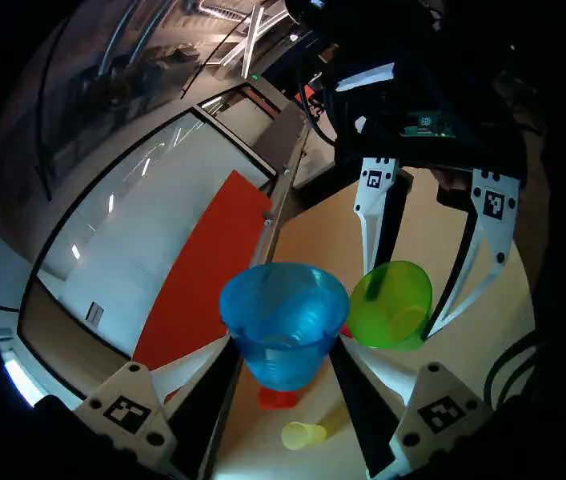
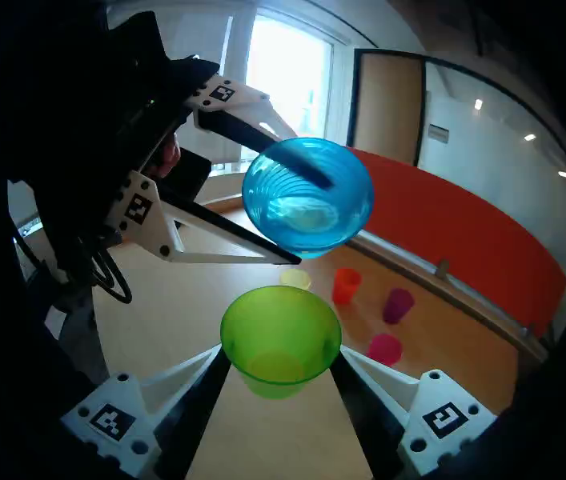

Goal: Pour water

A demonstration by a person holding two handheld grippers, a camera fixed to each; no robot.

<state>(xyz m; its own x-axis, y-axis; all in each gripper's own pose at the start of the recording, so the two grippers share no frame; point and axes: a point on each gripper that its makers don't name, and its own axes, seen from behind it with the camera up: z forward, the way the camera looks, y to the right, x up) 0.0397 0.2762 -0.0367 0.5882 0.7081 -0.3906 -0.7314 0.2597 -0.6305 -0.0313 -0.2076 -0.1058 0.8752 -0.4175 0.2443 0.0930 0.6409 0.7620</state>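
Two grippers: each clamps one cup.
Left gripper (image 1: 284, 346): both fingers pressed on blue cup (image 1: 284, 320).
Right gripper (image 2: 281, 358): both fingers pressed on green cup (image 2: 281, 336).
Blue cup: in right gripper view, tilted, at 12 o'clock of green cup, apart.
Table (image 2: 283, 440): four small cups (image 2: 346, 284), 12 to 3 o'clock of green cup.

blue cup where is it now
In the right gripper view the blue cup is tilted in the left gripper, above the green cup the right gripper holds.

Tilted cup (image 2: 307, 196) above upright cup (image 2: 281, 340)
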